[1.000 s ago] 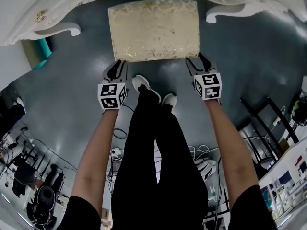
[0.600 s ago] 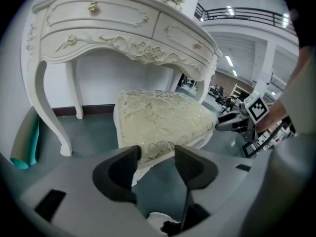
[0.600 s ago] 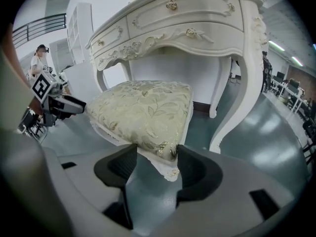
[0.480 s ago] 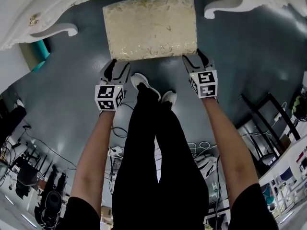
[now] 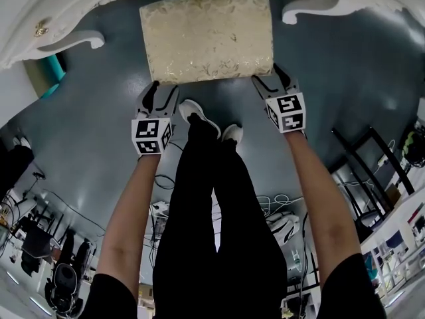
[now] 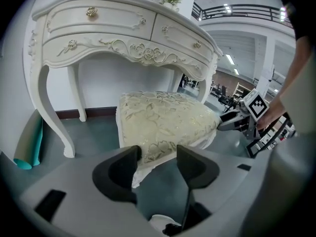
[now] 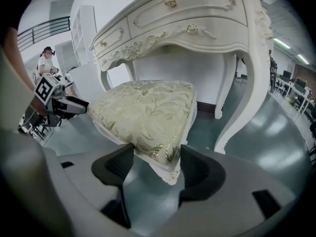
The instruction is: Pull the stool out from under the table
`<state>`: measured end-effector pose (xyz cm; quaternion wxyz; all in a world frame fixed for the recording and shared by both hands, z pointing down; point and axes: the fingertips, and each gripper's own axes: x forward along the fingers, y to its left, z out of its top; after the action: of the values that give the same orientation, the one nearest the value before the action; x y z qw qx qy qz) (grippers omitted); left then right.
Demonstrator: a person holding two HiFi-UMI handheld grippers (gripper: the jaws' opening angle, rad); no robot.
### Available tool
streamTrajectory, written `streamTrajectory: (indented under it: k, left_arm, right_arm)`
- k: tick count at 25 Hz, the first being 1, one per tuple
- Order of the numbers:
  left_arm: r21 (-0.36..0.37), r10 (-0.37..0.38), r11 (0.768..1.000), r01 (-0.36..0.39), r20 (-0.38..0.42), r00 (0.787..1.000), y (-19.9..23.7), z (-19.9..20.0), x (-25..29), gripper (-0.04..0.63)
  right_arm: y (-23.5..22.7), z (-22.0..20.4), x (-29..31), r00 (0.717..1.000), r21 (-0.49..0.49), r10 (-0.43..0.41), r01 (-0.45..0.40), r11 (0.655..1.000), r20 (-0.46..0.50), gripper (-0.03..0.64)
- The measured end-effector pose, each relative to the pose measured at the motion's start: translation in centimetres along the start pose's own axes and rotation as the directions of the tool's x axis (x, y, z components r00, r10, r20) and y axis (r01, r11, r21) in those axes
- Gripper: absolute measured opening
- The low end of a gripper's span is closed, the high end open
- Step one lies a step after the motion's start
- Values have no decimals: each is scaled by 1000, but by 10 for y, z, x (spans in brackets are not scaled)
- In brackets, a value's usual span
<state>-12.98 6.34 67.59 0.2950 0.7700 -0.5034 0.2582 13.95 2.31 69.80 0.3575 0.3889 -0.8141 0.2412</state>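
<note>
Stool (image 5: 207,37) mostly out from under bench (image 5: 66,40), far edge possibly still beneath. Left claw (image 5: 161,89) and right claw (image 5: 269,78) just opened, loose around near corners; I could snag trim backing off.

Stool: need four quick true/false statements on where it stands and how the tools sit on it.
1. Most of the stool seat shows clear of the table edge. True.
2. The tools sit at the stool's far corners. False: the left tool and right tool are at the near corners.
3. A stool corner lies between each tool's jaws. True; both tools' jaws have just been opening.
4. The seat fabric is plain blue. False: it is cream with a gold leaf pattern.
</note>
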Motion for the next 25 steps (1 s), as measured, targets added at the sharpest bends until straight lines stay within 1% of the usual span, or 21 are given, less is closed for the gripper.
streamTrajectory:
  k: [5, 9, 11, 13, 16, 17, 18, 19, 20, 23, 25]
  left_arm:
    - [12, 42, 999, -42, -26, 999, 7, 1, 5, 238]
    - [-13, 65, 998, -65, -13, 998, 10, 1, 4, 239]
    - [-19, 66, 998, -66, -9, 998, 11, 2, 4, 239]
    - [-10, 57, 998, -57, -7, 998, 10, 4, 3, 241]
    - [4, 61, 998, -61, -18, 998, 11, 5, 2, 264]
    - [-2, 69, 998, -69, -22, 997, 14, 4, 2, 295]
    - [-14, 73, 997, -73, -27, 997, 18, 4, 3, 307]
    - [-27, 67, 997, -68, -32, 997, 22, 3, 5, 326]
    - [-37, 53, 998, -54, -38, 998, 24, 2, 8, 331]
    - [-76, -19, 997, 16, -47, 999, 24, 1, 15, 334]
    - [-96, -59, 994, 55, -37, 998, 24, 1, 16, 333]
  right_arm:
    - [0, 0, 1, 1000, -14, 13, -13, 1000, -13, 295]
    - [3, -2, 2, 1000, -14, 14, -14, 1000, -17, 293]
    - [4, -2, 2, 1000, -12, 13, -13, 1000, -13, 293]
    - [6, -2, 1, 1000, 4, 10, -10, 1000, -4, 294]
    - [6, -2, 0, 1000, 47, -7, 6, 999, 7, 296]
    - [5, -4, 1, 1000, 72, -11, 11, 997, 8, 299]
    - [3, -6, 3, 1000, 106, -11, 10, 994, 10, 312]
    - [1, -8, 4, 1000, 138, -7, 6, 990, 12, 334]
    - [-1, -8, 5, 1000, 155, 0, -2, 988, 15, 348]
    - [-1, -7, 7, 999, 132, 40, -42, 990, 17, 347]
    - [1, -7, 9, 997, 139, 77, -79, 987, 15, 347]
